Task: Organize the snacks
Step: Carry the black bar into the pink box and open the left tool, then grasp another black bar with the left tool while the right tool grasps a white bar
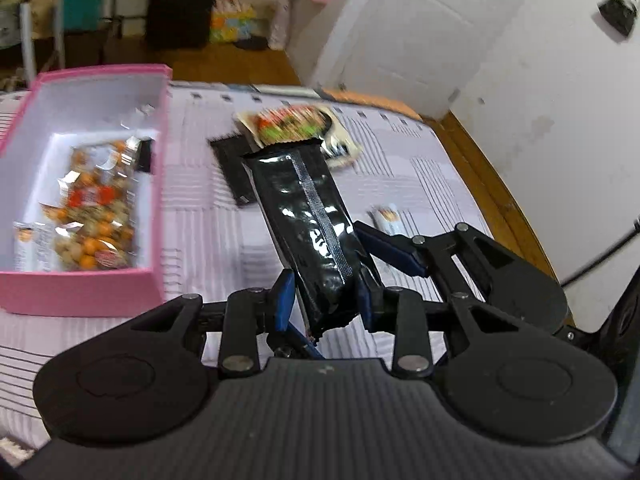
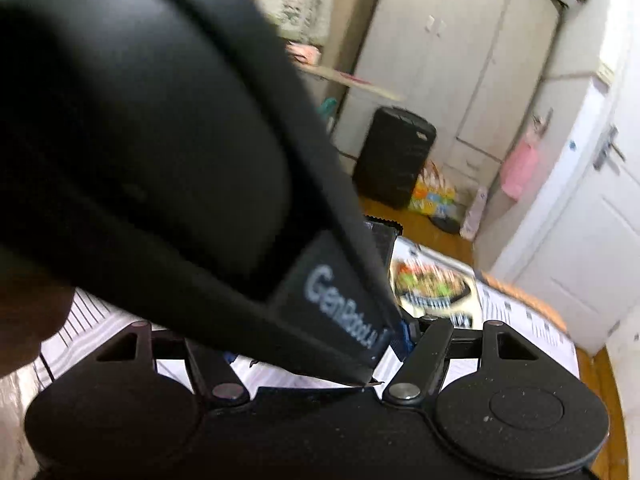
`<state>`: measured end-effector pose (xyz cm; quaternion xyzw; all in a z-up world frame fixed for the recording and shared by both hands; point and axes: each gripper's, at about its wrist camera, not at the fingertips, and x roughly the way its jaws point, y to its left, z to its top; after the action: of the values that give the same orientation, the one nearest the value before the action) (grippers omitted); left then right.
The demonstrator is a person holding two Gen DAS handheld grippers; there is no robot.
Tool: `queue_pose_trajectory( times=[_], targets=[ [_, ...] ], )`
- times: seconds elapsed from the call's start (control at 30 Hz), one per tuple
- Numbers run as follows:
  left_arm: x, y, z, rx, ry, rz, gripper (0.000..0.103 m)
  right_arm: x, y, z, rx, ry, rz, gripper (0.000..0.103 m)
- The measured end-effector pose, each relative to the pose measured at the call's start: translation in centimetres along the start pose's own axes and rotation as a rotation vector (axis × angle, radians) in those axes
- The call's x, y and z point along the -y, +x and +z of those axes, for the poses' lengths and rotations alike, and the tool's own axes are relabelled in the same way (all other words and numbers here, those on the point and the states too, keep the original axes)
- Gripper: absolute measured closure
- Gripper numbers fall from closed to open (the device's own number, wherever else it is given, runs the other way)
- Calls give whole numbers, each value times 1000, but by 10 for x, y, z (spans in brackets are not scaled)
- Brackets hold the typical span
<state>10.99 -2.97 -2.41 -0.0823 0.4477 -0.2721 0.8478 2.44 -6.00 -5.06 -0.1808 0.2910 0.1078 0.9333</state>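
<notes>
My left gripper (image 1: 324, 296) is shut on the lower end of a shiny black snack packet (image 1: 308, 220), which it holds tilted above the striped cloth. A pink box (image 1: 158, 216) to the left holds several orange-and-white snack packets (image 1: 92, 216). A colourful noodle packet (image 1: 296, 124) and a flat black packet (image 1: 234, 172) lie on the cloth beyond. A small white packet (image 1: 388, 218) lies right of the held one. In the right wrist view the left gripper's black body (image 2: 160, 140) hides most of my right gripper (image 2: 320, 344); one blue pad (image 2: 405, 336) shows. The noodle packet (image 2: 436, 288) lies ahead.
The striped cloth (image 1: 224, 248) covers a wooden table whose edge (image 1: 492, 184) curves on the right. A white door (image 1: 416, 28) and wall stand beyond. A black speaker (image 2: 394, 156) and bags sit on the floor by a cupboard (image 2: 460, 60).
</notes>
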Motion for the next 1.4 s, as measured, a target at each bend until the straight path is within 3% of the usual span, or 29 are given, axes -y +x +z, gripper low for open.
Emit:
queue_pose_trajectory(
  times=[0.13, 0.33, 0.63, 0.77, 0.87, 0.93, 1.07, 1.1, 1.17, 1.23, 1.27, 1.4],
  targets=[
    [-20, -22, 9, 59, -35, 34, 73, -19, 3, 23, 46, -58, 44, 31],
    [-65, -49, 30, 78, -91, 113, 73, -52, 29, 54, 90, -117, 142, 31],
    [-161, -27, 45, 9, -223, 238, 73, -96, 114, 68, -17, -41, 322, 31],
    [-191, -13, 40, -33, -291, 256, 73, -97, 127, 66, -70, 15, 385, 21],
    [-202, -11, 35, -12, -332, 234, 66, -82, 111, 60, -58, 28, 400, 17],
    [-195, -17, 33, 12, -309, 268, 56, -65, 95, 55, -42, 21, 400, 17],
    [-168, -37, 38, 87, -228, 333, 51, -26, 61, 38, -16, 21, 376, 16],
    [-159, -42, 40, 96, -212, 332, 50, -1, 58, 34, -10, 25, 367, 16],
    [-142, -50, 46, 103, -180, 311, 50, 31, 40, 30, 3, 36, 345, 16],
    [-121, -54, 53, 101, -137, 291, 50, 77, 68, 65, 7, 51, 322, 16],
    [-112, -54, 55, 91, -111, 269, 50, 91, 52, 69, 1, 63, 312, 16],
    [-74, -44, 64, 43, -52, 212, 49, 142, 28, 56, -19, 101, 267, 16]
  ],
)
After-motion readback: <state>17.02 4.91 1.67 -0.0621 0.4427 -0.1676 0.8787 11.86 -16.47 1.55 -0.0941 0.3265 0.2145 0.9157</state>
